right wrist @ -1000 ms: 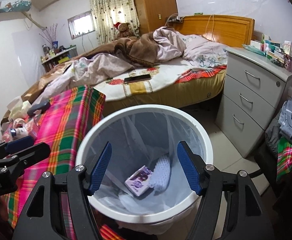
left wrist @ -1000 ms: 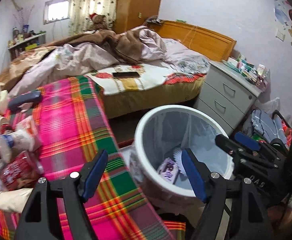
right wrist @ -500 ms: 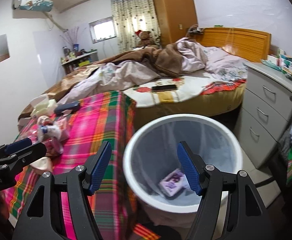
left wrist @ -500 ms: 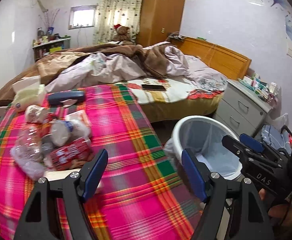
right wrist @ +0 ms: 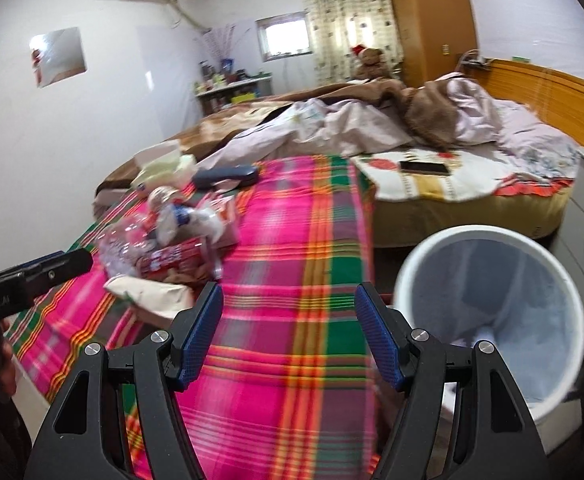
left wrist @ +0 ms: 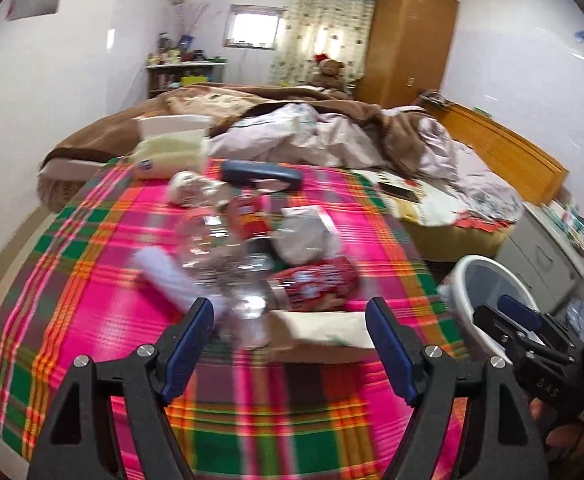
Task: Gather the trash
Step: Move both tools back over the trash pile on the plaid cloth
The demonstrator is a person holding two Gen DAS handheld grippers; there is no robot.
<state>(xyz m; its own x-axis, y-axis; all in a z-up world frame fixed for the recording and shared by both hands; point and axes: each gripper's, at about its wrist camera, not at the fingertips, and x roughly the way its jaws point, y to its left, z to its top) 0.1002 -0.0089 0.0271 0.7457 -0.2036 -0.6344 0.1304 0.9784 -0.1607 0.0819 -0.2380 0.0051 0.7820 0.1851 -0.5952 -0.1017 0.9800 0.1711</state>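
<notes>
A heap of trash (left wrist: 260,256) is lying blurred on the pink-and-green plaid cloth (left wrist: 104,312) covering the bench, ahead of the left tongs (left wrist: 290,340), whose blue-padded jaws have just been opening wider and are standing apart with nothing between them. In the smear, only a crushed clear bottle (left wrist: 212,248), a red wrapper (left wrist: 316,284) and a pale paper packet (left wrist: 324,330) are reading clearly; the rest is running together. The right tongs (right wrist: 288,332) are hanging over bare cloth, jaws apart and empty, with the heap off to their left and the white bin (right wrist: 488,320) just beside the bench edge on the right. The bin's clear liner is showing, but its bottom is too blurred to make out, and its lower side is being cut off by the tongs. Behind the bench, an unmade bed (right wrist: 432,132) is carrying a dark phone (right wrist: 424,168), with a wooden wardrobe (left wrist: 408,36), a curtained window and a teddy bear beyond.
</notes>
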